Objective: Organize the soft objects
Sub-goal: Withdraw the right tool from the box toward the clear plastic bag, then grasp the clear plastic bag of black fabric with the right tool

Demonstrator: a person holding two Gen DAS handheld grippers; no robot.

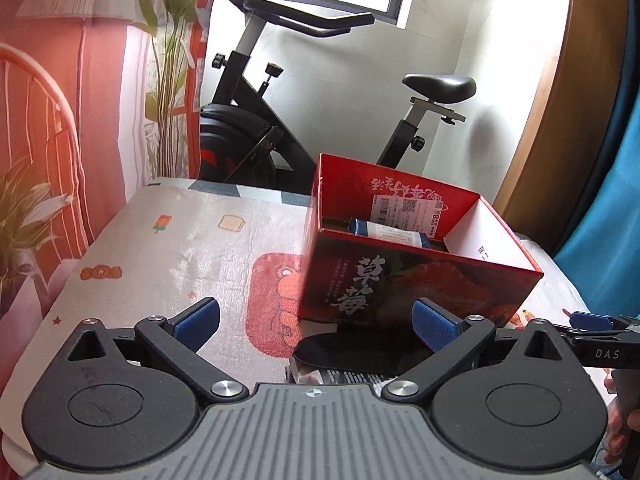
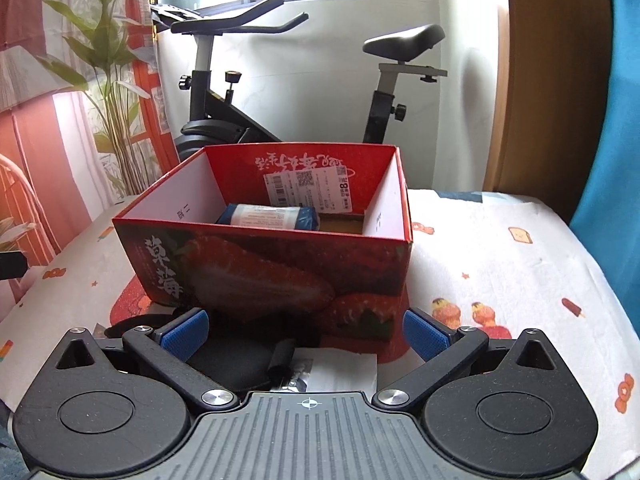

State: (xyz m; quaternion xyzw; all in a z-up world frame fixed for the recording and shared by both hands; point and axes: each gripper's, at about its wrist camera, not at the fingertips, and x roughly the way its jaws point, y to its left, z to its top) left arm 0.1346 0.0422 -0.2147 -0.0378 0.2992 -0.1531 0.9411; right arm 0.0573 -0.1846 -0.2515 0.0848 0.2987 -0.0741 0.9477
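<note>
Both the left claw (image 1: pixel 316 322) and right claw (image 2: pixel 306 334) gape wide, holding nothing. A blue-and-white soft pack (image 2: pixel 276 218) lies inside the red strawberry box (image 2: pixel 280 268) on the counter (image 2: pixel 500 264), half hidden by the near wall. Before the box a dark object (image 2: pixel 236 364), mostly blocked, can't be identified.

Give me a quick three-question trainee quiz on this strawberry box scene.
1. True or false: the left gripper is shut on something.
2. What lies inside the red strawberry box?
A. blue-and-white tube
B. banana
C. nothing
3. Fill in: behind the table stands an exercise ____.

Key:
1. False; both the left gripper and right gripper are open.
2. A, the blue-and-white tube.
3. bike
</note>
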